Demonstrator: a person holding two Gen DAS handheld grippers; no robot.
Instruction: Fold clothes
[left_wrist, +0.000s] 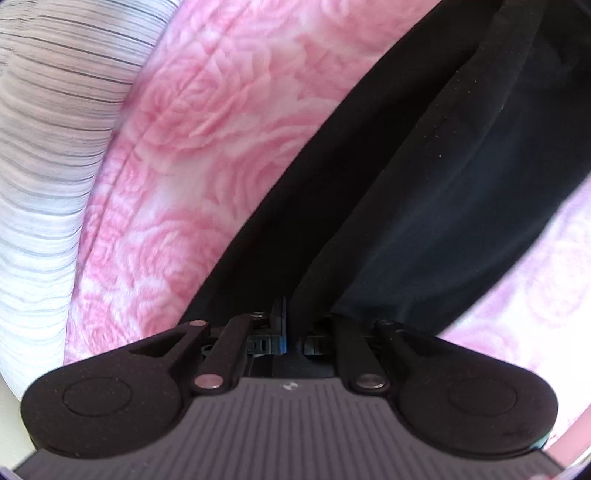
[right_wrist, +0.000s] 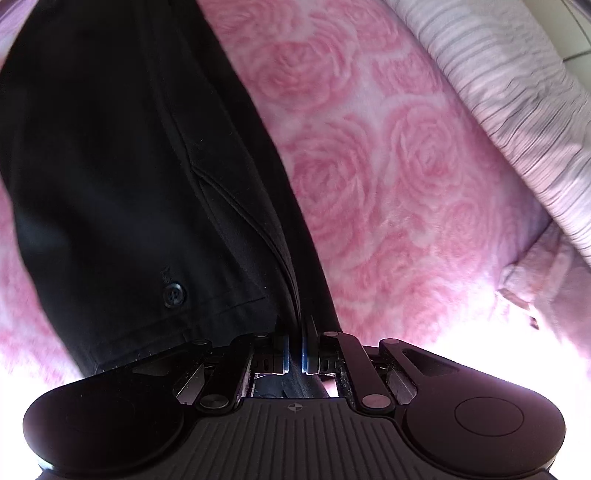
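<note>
Both the left tongs (left_wrist: 286, 325) and right tongs (right_wrist: 294, 350) were clamped on the black trousers (right_wrist: 122, 166) — the cloth ahead could slip out and bunch on the pink blanket (right_wrist: 399, 166) if either pinch was thin.

Bright daylight throughout; glare burns out the pink rose blanket (right_wrist: 388, 166) at 4 o'clock in the right view; motion blur softens the edges; strong fisheye curvature; the black garment (left_wrist: 424, 177) reads underexposed.

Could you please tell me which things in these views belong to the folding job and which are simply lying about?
Part of the job:
- black garment
- left gripper, shut on it
- right gripper, shut on it

Just lying about:
- pink rose blanket underneath
- striped bedding
</note>
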